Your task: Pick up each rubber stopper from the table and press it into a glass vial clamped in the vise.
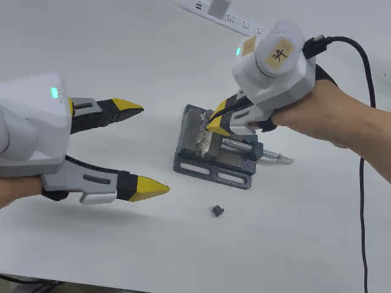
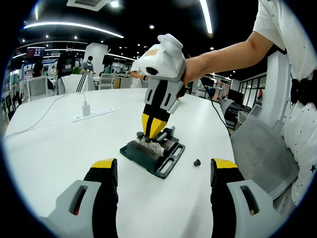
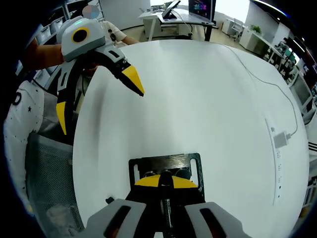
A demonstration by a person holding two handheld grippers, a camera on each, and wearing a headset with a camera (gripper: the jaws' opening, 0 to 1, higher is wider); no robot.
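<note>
A dark vise [image 1: 211,166] stands mid-table with glass vials [image 1: 203,141] clamped in it. My right gripper [image 1: 217,126] hangs over them, yellow tips shut and pointing down at the vial tops. In the left gripper view its tips [image 2: 151,133] meet just above dark-capped vials [image 2: 144,139]. I cannot see whether anything is pinched between them. A loose black rubber stopper [image 1: 217,211] lies on the table in front of the vise. My left gripper [image 1: 150,149] is wide open to the left of the vise, holding nothing.
A white power strip [image 1: 225,16] lies at the table's far edge. A black cable [image 1: 365,183] trails down the right from the right gripper. The vise screw handle [image 1: 278,158] sticks out to the right. A person's hand [image 1: 330,116] holds the right gripper.
</note>
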